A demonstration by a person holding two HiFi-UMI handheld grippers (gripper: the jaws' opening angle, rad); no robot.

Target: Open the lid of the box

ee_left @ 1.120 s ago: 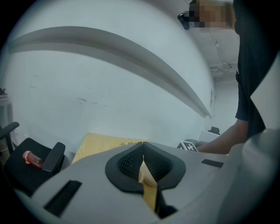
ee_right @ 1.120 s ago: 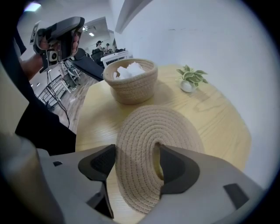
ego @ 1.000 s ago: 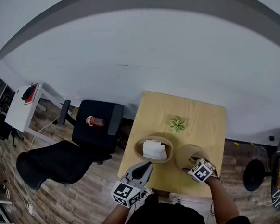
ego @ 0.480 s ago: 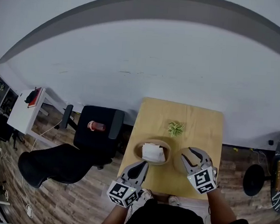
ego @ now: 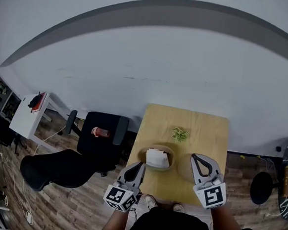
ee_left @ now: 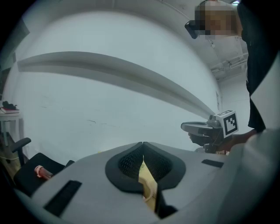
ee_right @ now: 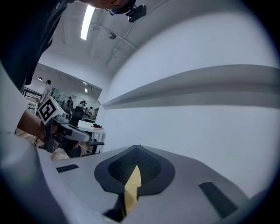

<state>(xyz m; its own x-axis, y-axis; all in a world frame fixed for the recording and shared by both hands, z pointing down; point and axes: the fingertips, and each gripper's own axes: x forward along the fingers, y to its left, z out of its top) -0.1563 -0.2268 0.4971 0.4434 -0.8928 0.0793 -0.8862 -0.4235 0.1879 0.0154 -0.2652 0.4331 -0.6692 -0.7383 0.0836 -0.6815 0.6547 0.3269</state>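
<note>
In the head view a round wooden box [ego: 156,151] stands open near the front of the light wooden table [ego: 207,129], with something white inside it. Its round lid [ego: 183,166] lies flat just right of it, partly hidden by my right gripper [ego: 196,157]. That gripper hovers above the lid, shut and holding nothing. My left gripper [ego: 140,165] is raised at the table's front left edge, shut and empty too. In the gripper views both point at the white wall: left gripper [ee_left: 142,143], right gripper [ee_right: 138,147].
A small green plant [ego: 180,134] stands behind the box on the table. Left of the table are a black office chair [ego: 101,132] carrying a red bottle [ego: 101,132], another dark chair [ego: 60,167] and a white desk [ego: 27,115]. Wooden floor lies all around.
My right gripper has lifted off the lid, swung up and gone from open to shut. My left gripper has drawn back slightly to the left. Box and lid have stayed in place.
</note>
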